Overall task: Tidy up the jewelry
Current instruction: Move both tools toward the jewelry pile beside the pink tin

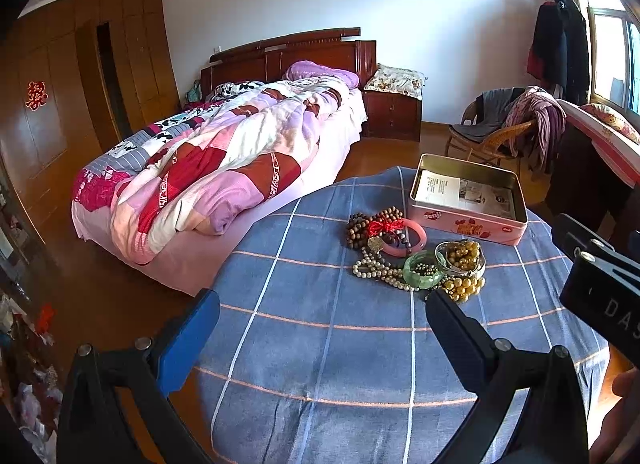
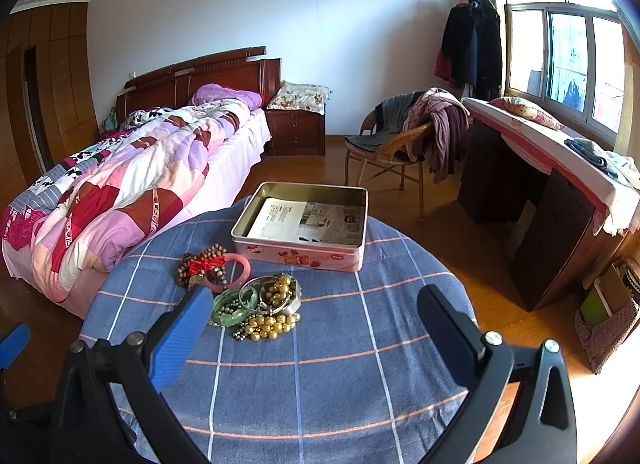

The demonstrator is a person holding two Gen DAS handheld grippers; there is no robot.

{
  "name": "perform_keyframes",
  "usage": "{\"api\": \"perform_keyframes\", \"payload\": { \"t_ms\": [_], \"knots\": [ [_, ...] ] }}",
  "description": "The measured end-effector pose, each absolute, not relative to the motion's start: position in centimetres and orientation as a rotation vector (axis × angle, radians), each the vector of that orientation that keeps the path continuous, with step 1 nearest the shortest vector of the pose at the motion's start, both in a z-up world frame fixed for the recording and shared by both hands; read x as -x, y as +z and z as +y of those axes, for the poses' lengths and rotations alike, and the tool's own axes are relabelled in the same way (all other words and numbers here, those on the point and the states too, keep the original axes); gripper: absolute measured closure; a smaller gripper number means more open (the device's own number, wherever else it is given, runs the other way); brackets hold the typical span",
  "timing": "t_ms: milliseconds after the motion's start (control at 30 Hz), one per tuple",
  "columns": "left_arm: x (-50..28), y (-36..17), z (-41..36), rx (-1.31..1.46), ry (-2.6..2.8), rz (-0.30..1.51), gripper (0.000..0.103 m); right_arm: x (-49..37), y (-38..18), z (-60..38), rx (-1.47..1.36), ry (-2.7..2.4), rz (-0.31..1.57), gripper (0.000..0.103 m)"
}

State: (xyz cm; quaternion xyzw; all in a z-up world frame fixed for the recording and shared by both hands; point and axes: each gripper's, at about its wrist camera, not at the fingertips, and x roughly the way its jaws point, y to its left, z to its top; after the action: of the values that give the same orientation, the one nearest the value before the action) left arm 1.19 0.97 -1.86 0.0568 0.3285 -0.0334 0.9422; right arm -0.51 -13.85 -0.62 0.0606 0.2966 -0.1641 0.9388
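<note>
A heap of jewelry lies on the round table with a blue checked cloth (image 1: 320, 344) (image 2: 328, 376). In it are a pink bangle (image 1: 414, 236) (image 2: 242, 270), brown wooden beads (image 1: 362, 226) (image 2: 200, 260), a green bangle (image 1: 424, 276) (image 2: 230, 310), a white pearl string (image 1: 380, 270), gold beads (image 1: 464, 286) (image 2: 270, 324) and silver bangles (image 2: 280, 296). Behind the heap stands an open pink tin (image 1: 468, 200) (image 2: 304, 224) with printed paper inside. My left gripper (image 1: 322, 300) hovers open just short of the heap. My right gripper (image 2: 316, 298) also stands open, over the gold beads.
A bed with a patchwork quilt (image 1: 208, 160) (image 2: 120, 168) stands left of the table. A wicker chair with clothes (image 1: 504, 124) (image 2: 400, 136) and a dark desk (image 2: 540, 192) are at the back right. The right gripper's body (image 1: 600, 284) shows at the left view's right edge.
</note>
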Motion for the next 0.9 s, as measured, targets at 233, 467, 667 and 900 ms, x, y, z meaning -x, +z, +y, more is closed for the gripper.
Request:
{"api": "perform_keyframes", "payload": {
  "t_ms": [233, 467, 667, 900],
  "knots": [
    [-1.3, -1.9, 1.0, -0.111, -0.071, 0.679, 0.001, 0.4, -0.7, -13.8, -0.124, -0.332, 0.617, 0.0],
    [-1.0, -2.0, 1.0, -0.114, -0.074, 0.686, 0.001, 0.7, -0.4, -13.7, -0.117, -0.332, 0.605, 0.0],
    [-0.4, -1.8, 1.3, -0.118, -0.075, 0.676, 0.001, 1.2, -0.3, -13.4, -0.113, -0.326, 0.599, 0.0],
    [-0.7, -3.0, 1.8, -0.135, -0.054, 0.716, 0.001, 1.6, -1.6, -14.2, -0.109, -0.322, 0.622, 0.0]
  ]
}}
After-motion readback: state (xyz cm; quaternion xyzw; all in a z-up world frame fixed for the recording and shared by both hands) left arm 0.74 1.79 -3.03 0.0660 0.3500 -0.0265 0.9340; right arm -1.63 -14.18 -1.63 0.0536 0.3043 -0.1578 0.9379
